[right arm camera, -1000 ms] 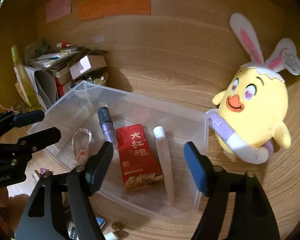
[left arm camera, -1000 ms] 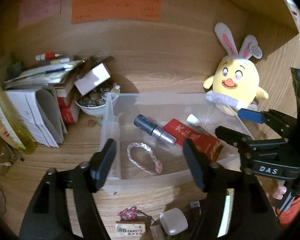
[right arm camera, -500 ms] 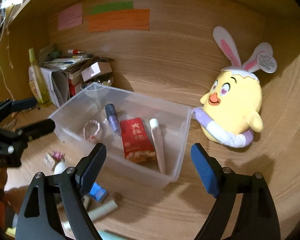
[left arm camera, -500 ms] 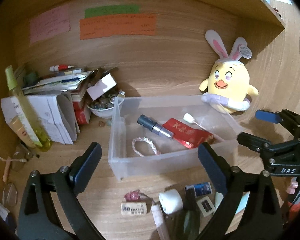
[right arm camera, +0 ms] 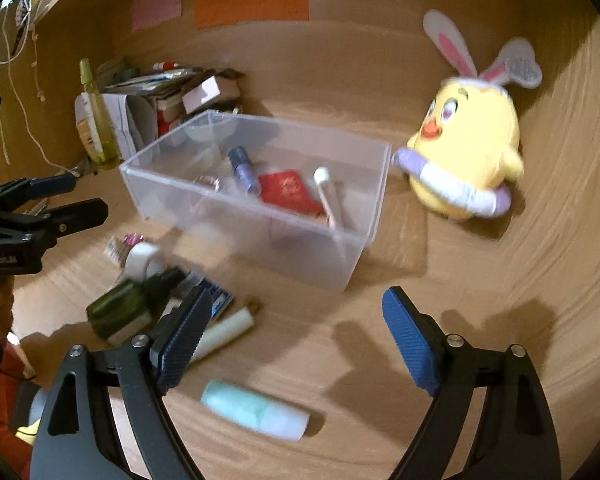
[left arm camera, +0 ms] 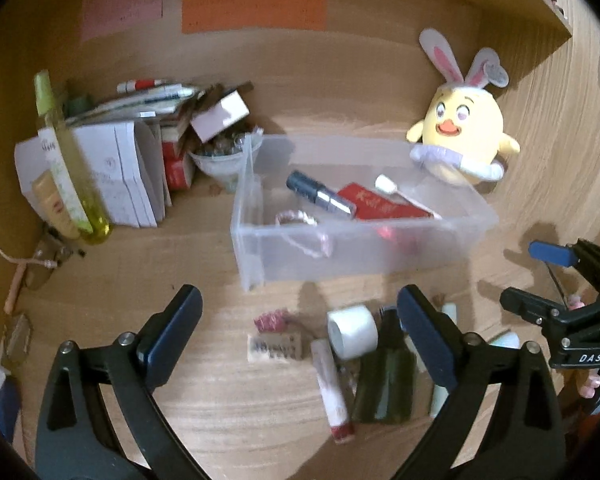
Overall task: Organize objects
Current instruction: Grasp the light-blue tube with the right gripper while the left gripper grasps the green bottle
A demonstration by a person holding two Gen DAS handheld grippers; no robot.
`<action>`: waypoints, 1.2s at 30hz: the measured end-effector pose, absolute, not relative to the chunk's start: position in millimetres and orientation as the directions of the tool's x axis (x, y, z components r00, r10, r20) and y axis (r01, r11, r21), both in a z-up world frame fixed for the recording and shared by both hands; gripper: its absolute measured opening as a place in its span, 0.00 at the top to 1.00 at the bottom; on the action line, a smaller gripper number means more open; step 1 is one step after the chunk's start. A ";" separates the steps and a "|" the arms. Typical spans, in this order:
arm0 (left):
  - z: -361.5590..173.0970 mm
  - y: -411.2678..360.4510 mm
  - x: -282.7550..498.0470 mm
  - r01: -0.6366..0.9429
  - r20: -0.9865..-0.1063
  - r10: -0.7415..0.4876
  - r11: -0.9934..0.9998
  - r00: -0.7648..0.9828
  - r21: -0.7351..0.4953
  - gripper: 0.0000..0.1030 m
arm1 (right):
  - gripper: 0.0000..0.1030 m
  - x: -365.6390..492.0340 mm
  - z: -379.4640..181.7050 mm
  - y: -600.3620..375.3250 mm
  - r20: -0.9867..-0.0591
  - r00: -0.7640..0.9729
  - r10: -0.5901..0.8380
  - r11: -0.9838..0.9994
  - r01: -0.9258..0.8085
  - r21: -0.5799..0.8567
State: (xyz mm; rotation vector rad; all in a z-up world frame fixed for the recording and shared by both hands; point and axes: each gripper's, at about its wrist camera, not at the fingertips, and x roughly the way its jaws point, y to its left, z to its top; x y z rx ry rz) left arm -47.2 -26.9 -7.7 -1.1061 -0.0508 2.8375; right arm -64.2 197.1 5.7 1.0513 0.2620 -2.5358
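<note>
A clear bin stands on the wooden counter toward its back edge, near the back wall. Inside it lie a dark tube with a silver end, a red packet, a white-capped stick and a braided ring at the bin's left end. A yellow plush chick with rabbit ears sits at the bin's back right corner, its purple band touching the rim. Left of the bin, by the counter's back left corner, are a pile of papers and boxes, a small bowl and a leaning yellow-green bottle. In front of the bin, nearer the front edge, loose things lie close together: an eraser with a pink trinket just behind it, a white roll, a red-tipped tube and a dark green bottle. The right view also shows a pale stick beside that cluster and a mint tube lying alone close to the front edge. The left tool hangs above this clutter with its jaws wide apart, having just been opening, and nothing between the pads. The right tool is likewise spread, its jaws also just widened, over bare wood in front of the bin's right end, gripping nothing.
</note>
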 end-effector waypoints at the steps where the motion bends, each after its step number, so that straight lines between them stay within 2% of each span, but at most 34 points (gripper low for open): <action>1: -11.1 -25.3 -45.7 -0.082 -0.680 0.110 -0.994 -0.725 -0.073 0.04 | 0.17 -61.9 1.5 198.4 -0.720 -0.633 -0.283 -0.910 0.414 -0.006; 7: -26.3 -8.9 -37.0 -0.128 -0.705 0.151 -0.988 -0.693 -0.086 0.04 | 0.17 -52.0 -20.8 203.0 -0.762 -0.566 -0.316 -0.913 0.399 0.083; 20: -49.0 18.3 -22.8 -0.217 -0.737 0.217 -0.971 -0.640 -0.098 0.04 | 0.17 -29.2 -46.7 200.0 -0.795 -0.506 -0.335 -0.912 0.385 0.140; 21: -49.4 18.8 -21.9 -0.219 -0.735 0.219 -0.971 -0.641 -0.098 0.07 | 0.17 -29.0 -48.0 199.3 -0.797 -0.501 -0.338 -0.912 0.382 0.147; 24: -52.7 19.6 -23.8 -0.231 -0.748 0.235 -0.966 -0.620 -0.112 0.26 | 0.17 -27.4 -51.2 197.9 -0.800 -0.504 -0.326 -0.918 0.371 0.140; 29: -55.9 18.6 -27.3 -0.222 -0.750 0.244 -0.966 -0.614 -0.132 0.42 | 0.20 -22.7 -52.0 196.0 -0.792 -0.533 -0.297 -0.929 0.354 0.111; 31: -55.5 18.8 -28.1 -0.225 -0.748 0.256 -0.963 -0.612 -0.146 0.57 | 0.30 -21.1 -52.4 194.7 -0.790 -0.549 -0.274 -0.934 0.347 0.082; 32: -56.6 18.9 -29.3 -0.231 -0.751 0.271 -0.959 -0.602 -0.161 0.60 | 0.31 -20.6 -52.5 193.7 -0.789 -0.555 -0.265 -0.934 0.350 0.068; 36: -58.0 19.7 -29.1 -0.230 -0.746 0.269 -0.960 -0.609 -0.158 0.60 | 0.31 -19.8 -52.9 197.1 -0.780 -0.566 -0.267 -0.936 0.346 0.068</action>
